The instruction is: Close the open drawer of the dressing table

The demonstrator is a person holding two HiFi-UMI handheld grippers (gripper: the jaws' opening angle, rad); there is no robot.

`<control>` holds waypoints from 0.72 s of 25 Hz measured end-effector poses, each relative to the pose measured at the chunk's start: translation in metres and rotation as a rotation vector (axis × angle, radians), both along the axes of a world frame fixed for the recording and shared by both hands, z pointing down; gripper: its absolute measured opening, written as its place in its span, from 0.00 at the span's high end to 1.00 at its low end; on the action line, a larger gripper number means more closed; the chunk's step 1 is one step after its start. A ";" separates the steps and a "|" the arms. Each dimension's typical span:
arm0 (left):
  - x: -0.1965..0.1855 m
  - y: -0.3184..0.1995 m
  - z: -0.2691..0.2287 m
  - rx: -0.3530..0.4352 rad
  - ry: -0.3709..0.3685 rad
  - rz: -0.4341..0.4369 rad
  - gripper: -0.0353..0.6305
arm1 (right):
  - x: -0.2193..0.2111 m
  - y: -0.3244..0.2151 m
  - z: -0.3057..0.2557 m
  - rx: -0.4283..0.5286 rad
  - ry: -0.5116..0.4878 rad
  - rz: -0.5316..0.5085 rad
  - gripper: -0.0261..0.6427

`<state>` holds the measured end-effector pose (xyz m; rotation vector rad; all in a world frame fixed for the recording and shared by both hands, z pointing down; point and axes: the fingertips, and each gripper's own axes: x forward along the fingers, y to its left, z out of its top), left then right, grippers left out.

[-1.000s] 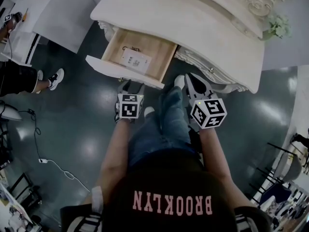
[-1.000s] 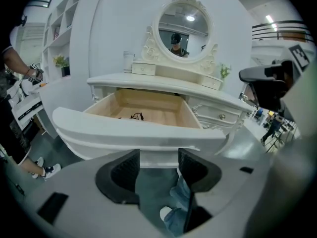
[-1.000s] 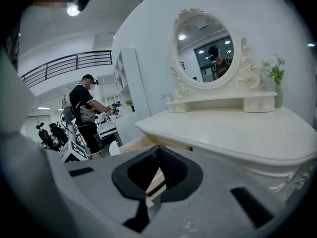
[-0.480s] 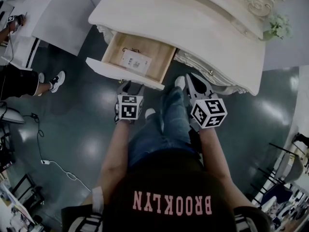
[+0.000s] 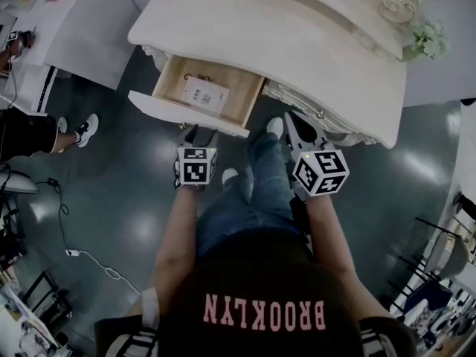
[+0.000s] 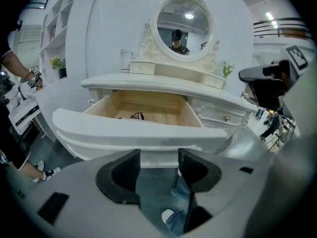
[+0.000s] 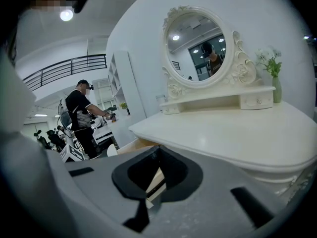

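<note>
Shows the drawer [image 5: 186,114] of the dressing table [image 5: 312,43] pulled well out toward the wearer, with a white printed card [image 5: 206,93] lying flat on its wooden bottom.

Places the left gripper [image 5: 199,132] just short of the drawer front, near the front's middle, jaws apart and bare, with only floor and a jeans leg [image 5: 256,184] showing through the gap. Probably offers the spread tips as a broad pusher against the panel rather than for a grasp.

Holds the right gripper [image 5: 295,120] off the drawer's right corner, near a small knob [image 5: 320,114] on the table front, pads brought together on nothing. Seemingly parks it idle, outside the sliding path.

From the left gripper view, sets the curved front panel [image 6: 148,130] straight across and just beyond the tips, apart from them as far as can be judged.

Leaves open floor on the near side of the drawer for a straight forward shove. Calls for care at the overhanging tabletop edge above the drawer and at the wearer's legs close by the drawer front's right end. Likely needs a centred push to avoid skewing the drawer in its runners.
</note>
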<state>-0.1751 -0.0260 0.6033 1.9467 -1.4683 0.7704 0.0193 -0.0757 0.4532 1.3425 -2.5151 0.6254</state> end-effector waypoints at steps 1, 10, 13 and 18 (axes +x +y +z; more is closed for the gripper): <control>0.001 -0.002 -0.001 -0.002 -0.002 0.000 0.62 | 0.002 -0.002 0.001 -0.002 -0.002 0.002 0.97; 0.007 -0.020 -0.001 -0.004 -0.016 -0.008 0.62 | 0.018 -0.020 0.001 -0.013 -0.020 0.015 0.97; 0.009 -0.024 0.000 -0.002 -0.020 -0.007 0.62 | 0.021 -0.024 0.003 -0.018 -0.021 0.015 0.97; 0.019 -0.062 0.001 -0.009 -0.029 -0.010 0.62 | 0.034 -0.064 0.004 -0.018 -0.028 0.012 0.97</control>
